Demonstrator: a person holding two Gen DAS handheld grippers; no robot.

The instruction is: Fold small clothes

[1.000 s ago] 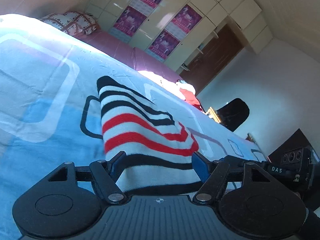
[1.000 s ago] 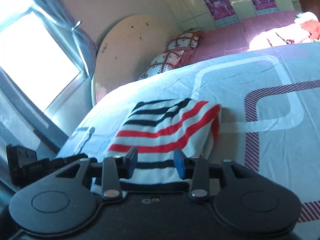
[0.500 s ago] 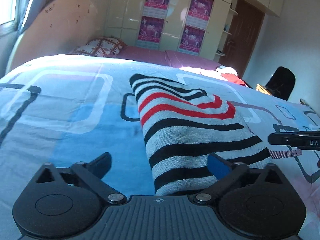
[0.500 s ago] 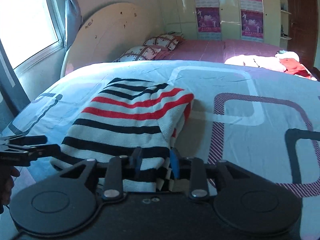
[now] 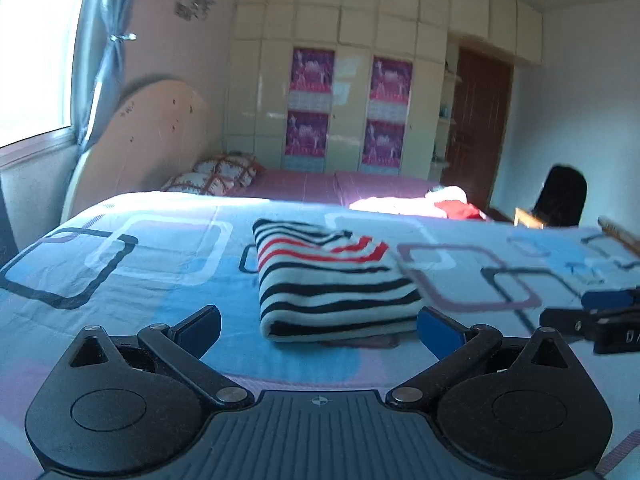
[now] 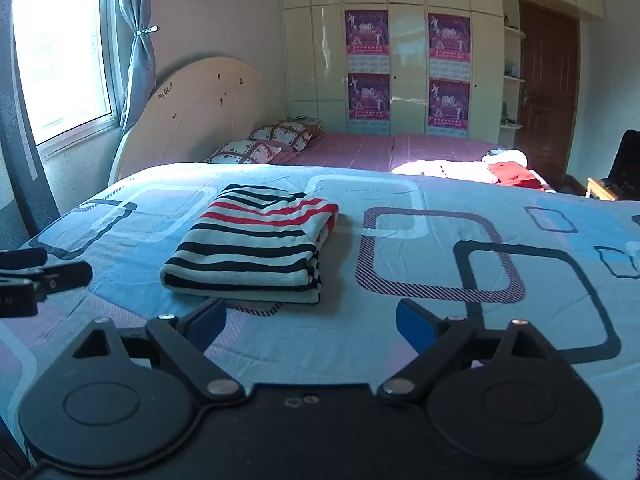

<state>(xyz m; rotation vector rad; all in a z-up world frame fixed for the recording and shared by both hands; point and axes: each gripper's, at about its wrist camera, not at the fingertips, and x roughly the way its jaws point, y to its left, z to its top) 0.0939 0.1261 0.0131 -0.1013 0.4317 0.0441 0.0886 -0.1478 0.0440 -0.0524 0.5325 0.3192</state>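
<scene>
Striped sweater [image 6: 256, 244] lies folded into a neat rectangle on the bed [image 6: 440, 280], on the blue bedspread w/ rounded-square pattern. Black, white & red stripes; folded edge faces near side.

Left gripper [image 5: 318, 326]: released, jaws spread wide, nothing between them; they opened within the last sec. It sits just near of the sweater, clear of the fabric.

Right gripper [image 6: 310, 326]: also released, jaws have just been opening, nothing between them; sweater lies a bit farther off & to its left, not touching.

Each gripper shows at the edge of the other's view: right one at far right of left wrist view, left one at left edge of right wrist view.

Bkgd: two pillows [image 6: 264, 142] by the headboard [image 6: 200, 112], pile of white & red clothes [image 6: 496, 170] at far right of bed, wardrobe [image 6: 408, 60] w/ purple posters, brown door [image 6: 548, 92], window [image 6: 60, 48] w/ curtain at left.
</scene>
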